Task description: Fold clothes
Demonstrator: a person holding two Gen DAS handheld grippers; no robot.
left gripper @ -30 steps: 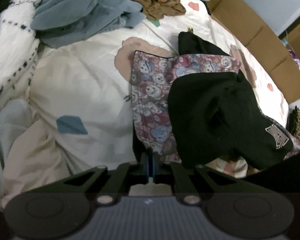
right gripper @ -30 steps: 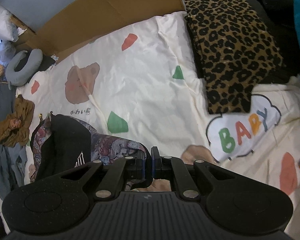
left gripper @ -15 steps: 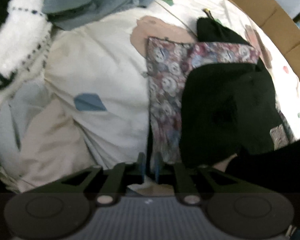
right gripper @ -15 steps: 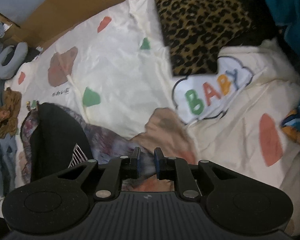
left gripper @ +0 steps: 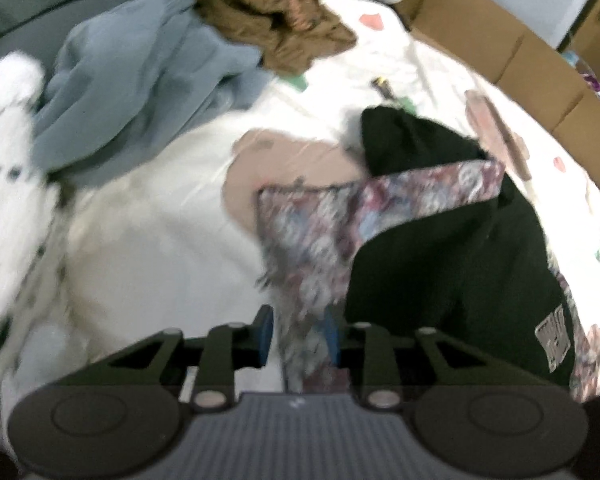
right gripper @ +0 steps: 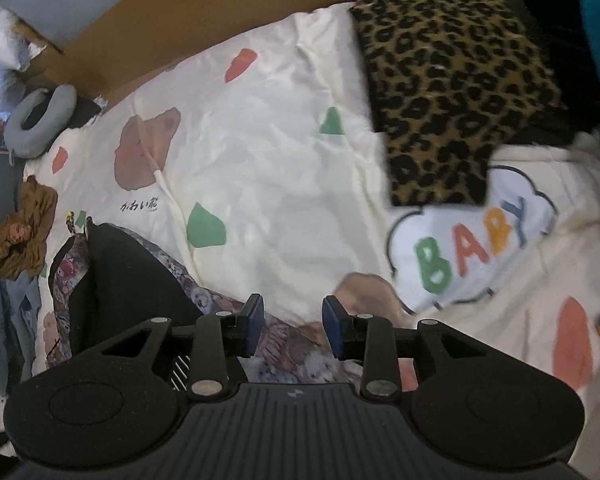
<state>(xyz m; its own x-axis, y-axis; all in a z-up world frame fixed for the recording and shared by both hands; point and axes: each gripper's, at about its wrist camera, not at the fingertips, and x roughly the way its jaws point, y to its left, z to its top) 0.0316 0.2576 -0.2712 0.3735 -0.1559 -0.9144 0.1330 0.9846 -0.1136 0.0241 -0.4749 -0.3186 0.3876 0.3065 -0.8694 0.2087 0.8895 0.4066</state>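
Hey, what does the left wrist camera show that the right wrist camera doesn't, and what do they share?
Only the left wrist view shows the white fuzzy garment at the far left edge and the left tongs, open over the patterned fabric.

Only the right wrist view shows the leopard print cloth, the BABY cloud print, the grey neck pillow and the right tongs, also open.

Both show the black garment with patterned lining, the brown crumpled garment, the blue-grey garment, the cardboard and the cream printed bedsheet.
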